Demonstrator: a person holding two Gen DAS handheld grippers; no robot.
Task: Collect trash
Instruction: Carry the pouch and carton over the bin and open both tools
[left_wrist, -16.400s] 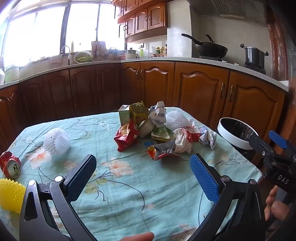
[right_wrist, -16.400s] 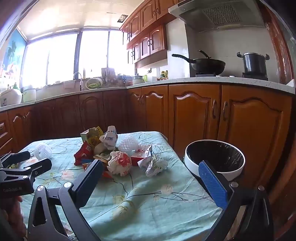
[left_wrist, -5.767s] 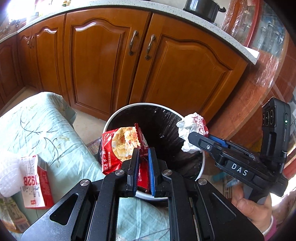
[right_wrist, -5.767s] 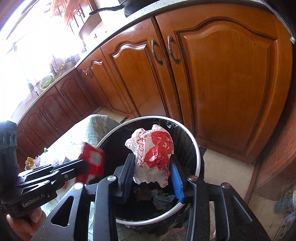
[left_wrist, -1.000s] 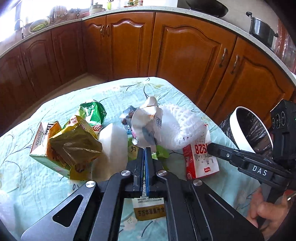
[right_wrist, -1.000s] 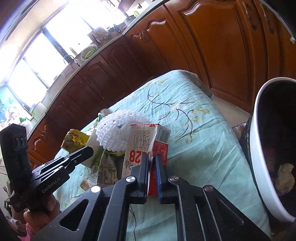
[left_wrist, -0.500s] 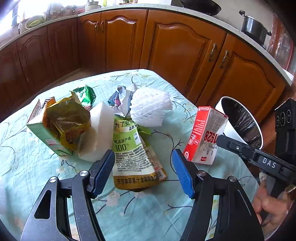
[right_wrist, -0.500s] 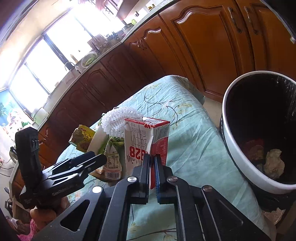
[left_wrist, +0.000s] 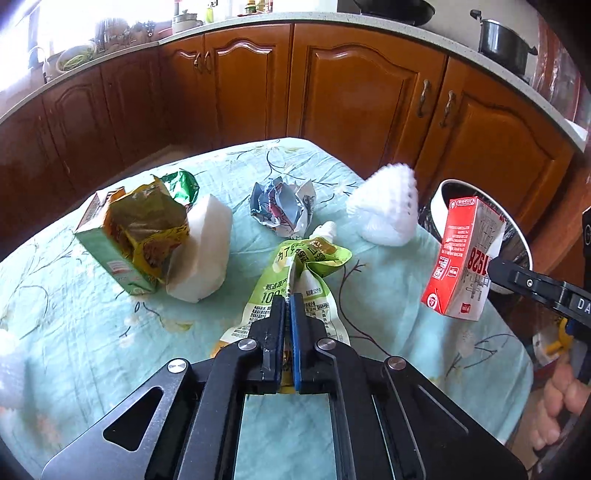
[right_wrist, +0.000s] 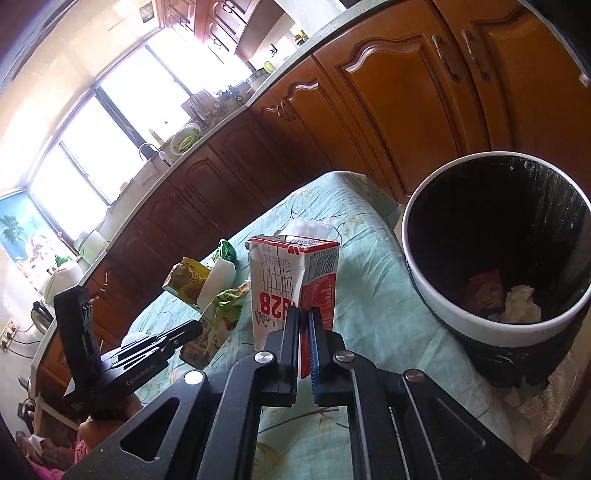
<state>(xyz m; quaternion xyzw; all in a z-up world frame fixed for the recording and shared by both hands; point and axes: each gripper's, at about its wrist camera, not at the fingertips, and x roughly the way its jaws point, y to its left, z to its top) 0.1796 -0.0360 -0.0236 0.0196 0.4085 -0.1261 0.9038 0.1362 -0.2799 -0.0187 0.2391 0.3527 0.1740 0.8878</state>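
Fingers of the left gripper pinch the green pouch, hiding its middle; right gripper grips the red carton.

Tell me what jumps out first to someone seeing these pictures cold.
The red and white carton stands out first, pinched in the right gripper and held in the air near the white-rimmed bin with its black liner. Next is the green pouch, which the left gripper has just closed on, low over the floral tablecloth. Behind it lie a green box, a crumpled wrapper and white foam netting.
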